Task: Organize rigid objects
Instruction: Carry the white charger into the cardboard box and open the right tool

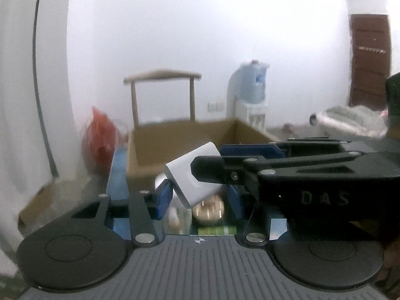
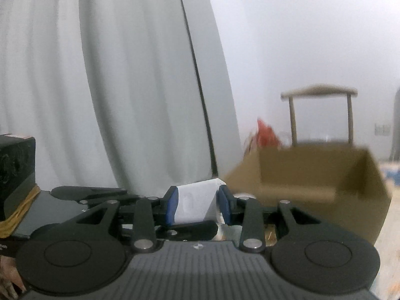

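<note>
Right gripper (image 2: 197,206) pinches a tilted white box (image 2: 195,203); the open cardboard box (image 2: 325,175) lies beyond, right of frame centre.

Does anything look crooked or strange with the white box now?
Yes. The white box hangs tilted, corner down, gripped by the right gripper and also sitting between the left gripper's pads, in front of the cardboard box.

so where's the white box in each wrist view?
Left wrist: white box at centre, tilted, clamped by the right gripper reaching in from the right.
Right wrist: white box low centre, between the blue fingers.
Shared landmark: open cardboard box, wooden chair behind it.
</note>
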Demonstrator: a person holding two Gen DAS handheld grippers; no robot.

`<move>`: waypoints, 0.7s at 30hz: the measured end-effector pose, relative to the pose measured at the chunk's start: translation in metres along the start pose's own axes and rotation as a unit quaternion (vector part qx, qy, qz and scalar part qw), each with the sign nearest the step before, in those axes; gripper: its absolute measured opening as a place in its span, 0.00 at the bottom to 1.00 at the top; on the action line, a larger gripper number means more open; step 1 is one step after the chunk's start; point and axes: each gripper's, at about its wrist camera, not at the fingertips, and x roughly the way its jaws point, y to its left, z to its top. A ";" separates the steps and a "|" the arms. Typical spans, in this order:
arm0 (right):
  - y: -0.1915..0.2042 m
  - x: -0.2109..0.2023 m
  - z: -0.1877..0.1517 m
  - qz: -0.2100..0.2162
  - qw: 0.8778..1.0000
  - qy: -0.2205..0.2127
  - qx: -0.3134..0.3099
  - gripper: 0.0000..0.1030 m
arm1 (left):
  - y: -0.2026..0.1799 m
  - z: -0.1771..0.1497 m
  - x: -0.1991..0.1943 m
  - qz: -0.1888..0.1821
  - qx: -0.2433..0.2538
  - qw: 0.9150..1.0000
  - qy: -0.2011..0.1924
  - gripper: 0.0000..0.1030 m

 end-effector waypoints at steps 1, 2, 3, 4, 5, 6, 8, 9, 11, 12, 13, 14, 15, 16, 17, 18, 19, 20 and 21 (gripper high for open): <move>-0.002 0.000 0.008 -0.001 1.000 -0.009 -0.006 0.37 | 0.000 0.008 0.004 0.000 0.005 1.000 -0.007 0.47; -0.005 0.001 0.016 -0.002 1.000 -0.017 -0.012 0.37 | 0.001 0.016 0.009 -0.001 0.008 1.000 -0.013 0.47; -0.008 0.002 0.024 -0.001 1.000 -0.024 -0.014 0.37 | 0.003 0.023 0.014 -0.004 0.009 1.000 -0.017 0.47; -0.012 0.003 0.032 0.002 0.999 -0.029 -0.014 0.37 | 0.006 0.032 0.023 -0.008 0.006 1.000 -0.017 0.47; -0.017 0.007 0.039 0.008 0.999 -0.031 -0.013 0.37 | 0.010 0.038 0.030 -0.009 0.001 1.000 -0.017 0.47; -0.021 0.011 0.045 0.012 0.999 -0.031 -0.011 0.37 | 0.012 0.045 0.036 -0.009 0.003 1.000 -0.019 0.47; -0.035 0.024 0.056 0.013 1.000 -0.028 0.000 0.37 | 0.015 0.056 0.050 -0.007 0.010 1.000 -0.018 0.47; -0.043 0.031 0.061 0.008 1.000 -0.025 0.006 0.37 | 0.017 0.060 0.057 -0.010 0.010 1.000 -0.016 0.47; -0.063 0.050 0.072 0.003 1.000 -0.014 0.026 0.37 | 0.022 0.070 0.076 -0.015 0.010 1.000 -0.006 0.47; -0.075 0.061 0.076 0.004 0.999 -0.004 0.038 0.37 | 0.026 0.073 0.087 -0.016 0.008 1.000 0.002 0.47; -0.087 0.073 0.080 0.004 0.999 0.007 0.052 0.37 | 0.029 0.077 0.100 -0.017 0.006 1.000 0.012 0.47; -0.101 0.088 0.083 0.005 0.997 0.022 0.069 0.37 | 0.034 0.079 0.115 -0.015 0.003 1.000 0.025 0.47; -0.115 0.103 0.083 0.009 0.995 0.038 0.090 0.37 | 0.039 0.081 0.130 -0.013 -0.001 0.999 0.039 0.47; -0.129 0.116 0.085 0.011 0.992 0.055 0.111 0.37 | 0.044 0.083 0.145 -0.013 -0.005 0.998 0.055 0.47; -0.144 0.132 0.085 0.012 0.989 0.073 0.131 0.37 | 0.051 0.086 0.162 -0.016 -0.013 0.997 0.071 0.46; -0.158 0.147 0.087 0.015 0.984 0.092 0.154 0.37 | 0.058 0.087 0.180 -0.019 -0.026 0.995 0.092 0.46; -0.172 0.162 0.086 0.019 0.978 0.112 0.176 0.37 | 0.065 0.089 0.192 -0.021 -0.038 0.993 0.109 0.46; -0.188 0.178 0.084 0.023 0.970 0.131 0.204 0.37 | 0.072 0.090 0.203 -0.022 -0.046 0.991 0.122 0.46; -0.199 0.191 0.082 0.026 0.963 0.148 0.223 0.37 | 0.077 0.090 0.215 -0.020 -0.052 0.989 0.137 0.46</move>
